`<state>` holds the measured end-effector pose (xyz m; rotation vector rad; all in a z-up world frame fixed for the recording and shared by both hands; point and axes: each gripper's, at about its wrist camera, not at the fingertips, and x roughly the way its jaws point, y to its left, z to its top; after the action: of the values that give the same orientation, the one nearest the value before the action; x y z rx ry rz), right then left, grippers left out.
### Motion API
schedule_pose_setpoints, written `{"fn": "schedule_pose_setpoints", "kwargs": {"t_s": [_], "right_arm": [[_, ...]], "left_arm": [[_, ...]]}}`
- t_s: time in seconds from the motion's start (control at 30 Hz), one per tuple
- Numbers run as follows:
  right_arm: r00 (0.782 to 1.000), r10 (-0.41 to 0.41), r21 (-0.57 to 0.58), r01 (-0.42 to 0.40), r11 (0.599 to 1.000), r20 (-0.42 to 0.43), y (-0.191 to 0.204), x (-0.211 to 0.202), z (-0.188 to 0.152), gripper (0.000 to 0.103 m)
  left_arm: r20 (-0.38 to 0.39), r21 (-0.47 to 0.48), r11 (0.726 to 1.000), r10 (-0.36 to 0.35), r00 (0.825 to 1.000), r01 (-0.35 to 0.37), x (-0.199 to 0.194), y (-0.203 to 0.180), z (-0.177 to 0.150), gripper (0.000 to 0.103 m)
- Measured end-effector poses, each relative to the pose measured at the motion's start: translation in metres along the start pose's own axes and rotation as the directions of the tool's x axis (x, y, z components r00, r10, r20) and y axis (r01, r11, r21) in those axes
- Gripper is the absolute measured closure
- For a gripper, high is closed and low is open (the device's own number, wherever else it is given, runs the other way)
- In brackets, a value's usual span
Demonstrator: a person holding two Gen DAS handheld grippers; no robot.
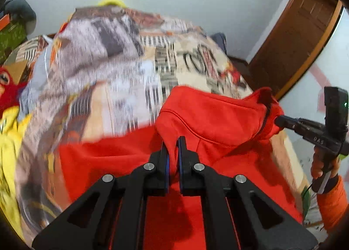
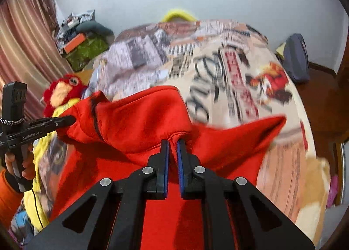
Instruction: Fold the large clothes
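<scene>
Pinching red hoodie (image 1: 218,117), both grippers; door (image 1: 305,38) left-view only

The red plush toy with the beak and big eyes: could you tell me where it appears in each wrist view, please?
Left wrist view: the red plush toy sits at the far left edge, partly cut off by the frame.
Right wrist view: it lies left of centre, just above the raised red hoodie.
Shared landmark: the yellow item at the bed's far end.
</scene>
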<state>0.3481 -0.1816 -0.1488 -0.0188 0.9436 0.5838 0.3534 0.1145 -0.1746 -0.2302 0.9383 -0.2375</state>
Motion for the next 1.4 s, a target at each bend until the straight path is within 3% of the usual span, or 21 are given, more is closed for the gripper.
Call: {"fn": "schedule_pose_setpoints", "kwargs": {"t_s": [0.2, 0.43, 0.67, 0.83, 0.97, 1.03, 1.13, 1.23, 1.3, 1.4], "right_arm": [[0.996, 0.003, 0.035, 0.000, 0.999, -0.093, 0.002, 0.006, -0.054, 0.099], [0.988, -0.045, 0.040, 0.052, 0.998, -0.149, 0.002, 0.003, -0.086, 0.099], [0.996, -0.080, -0.002, 0.080, 0.997, -0.046, 0.016, -0.033, -0.076, 0.099], [0.998, -0.063, -0.009, 0.063, 0.998, 0.016, 0.027, -0.040, -0.052, 0.098], [0.998, -0.061, -0.009, 0.061, 0.998, 0.006, 0.033, -0.019, -0.041, 0.091], [0.997, -0.062, -0.009, 0.062, 0.998, -0.037, 0.033, 0.002, -0.041, 0.080], [0.988, -0.084, -0.002, 0.084, 0.996, -0.127, 0.027, 0.029, -0.049, 0.077], [0.964, -0.125, -0.007, 0.126, 0.992, -0.235, 0.015, 0.051, -0.067, 0.077], [0.970, -0.094, 0.017, 0.100, 0.995, -0.224, 0.003, 0.047, -0.076, 0.071], [0.975, -0.072, 0.063, 0.086, 0.994, -0.209, -0.011, 0.030, -0.086, 0.055]], "left_arm": [[-0.084, -0.015, 0.999, 0.038, 0.996, -0.039, 0.015, 0.005, -0.068, 0.098], [-0.147, 0.022, 0.995, 0.097, 0.984, -0.095, 0.017, 0.007, -0.109, 0.098], [-0.062, 0.096, 0.984, 0.154, 0.986, -0.148, -0.030, 0.004, -0.105, 0.095], [0.015, 0.049, 0.986, 0.160, 0.987, -0.161, -0.052, 0.011, -0.074, 0.091], [0.030, 0.004, 0.992, 0.128, 0.991, -0.128, -0.040, 0.007, -0.056, 0.085], [0.019, -0.009, 0.996, 0.090, 0.996, -0.090, -0.025, 0.001, -0.056, 0.078], [-0.044, -0.005, 0.996, 0.083, 0.996, -0.084, 0.005, -0.007, -0.064, 0.075], [-0.126, -0.001, 0.995, 0.103, 0.987, -0.104, 0.033, -0.006, -0.081, 0.073], [-0.139, -0.009, 0.993, 0.114, 0.984, -0.117, 0.038, -0.001, -0.091, 0.058], [-0.112, -0.045, 0.992, 0.111, 0.988, -0.117, 0.025, 0.012, -0.103, 0.046]]}}
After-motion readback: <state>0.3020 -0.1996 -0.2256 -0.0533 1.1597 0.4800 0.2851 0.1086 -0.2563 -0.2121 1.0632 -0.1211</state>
